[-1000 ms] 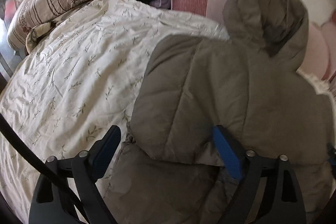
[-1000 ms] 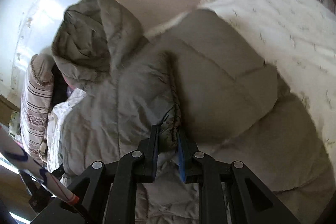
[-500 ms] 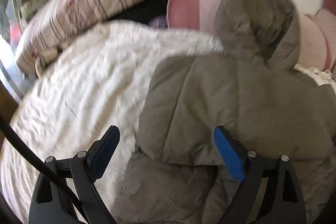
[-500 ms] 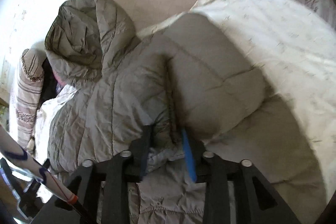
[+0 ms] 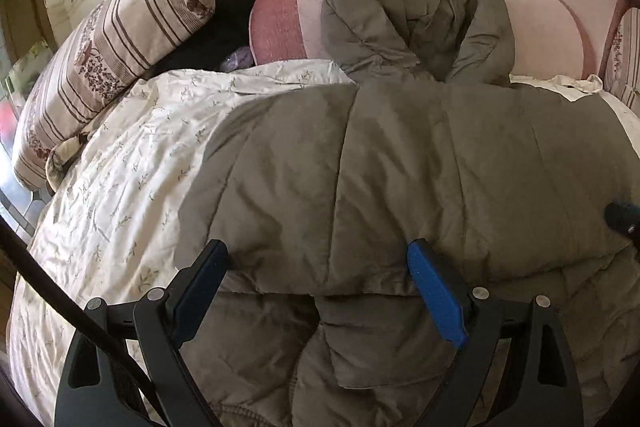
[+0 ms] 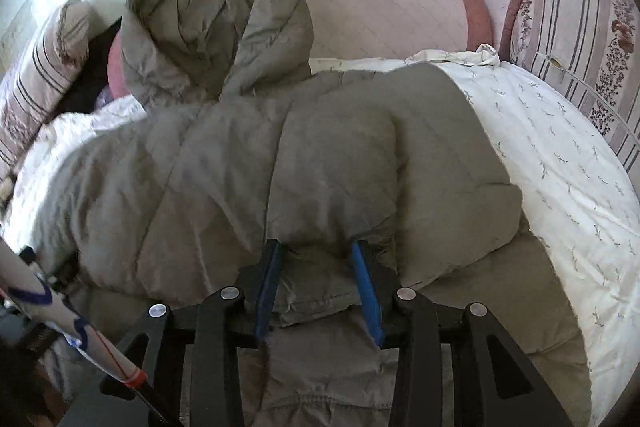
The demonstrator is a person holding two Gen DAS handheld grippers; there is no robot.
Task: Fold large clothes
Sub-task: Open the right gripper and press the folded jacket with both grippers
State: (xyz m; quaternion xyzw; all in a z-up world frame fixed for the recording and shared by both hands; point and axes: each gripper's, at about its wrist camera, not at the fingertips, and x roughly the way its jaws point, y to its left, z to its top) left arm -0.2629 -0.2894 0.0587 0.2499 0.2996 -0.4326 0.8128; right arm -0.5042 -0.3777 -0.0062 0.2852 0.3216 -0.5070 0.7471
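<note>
Right claw (image 6: 316, 281) no longer pinching sleeve edge – jaws opening, fabric loose between; left claw (image 5: 316, 279) wide, empty. Puffy olive quilted hooded jacket (image 5: 400, 167) on bed – soft, bulky, slippery; grab hem.

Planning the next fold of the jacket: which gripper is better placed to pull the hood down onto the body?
Probably left. The left gripper is wide open and faces the hood; the right gripper, jaws opening, straddles a jacket fold.

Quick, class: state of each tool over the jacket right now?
Left tool: open wide, holding nothing, above the jacket.
Right tool: jaws opening, a jacket fold between them, grip letting go.
</note>
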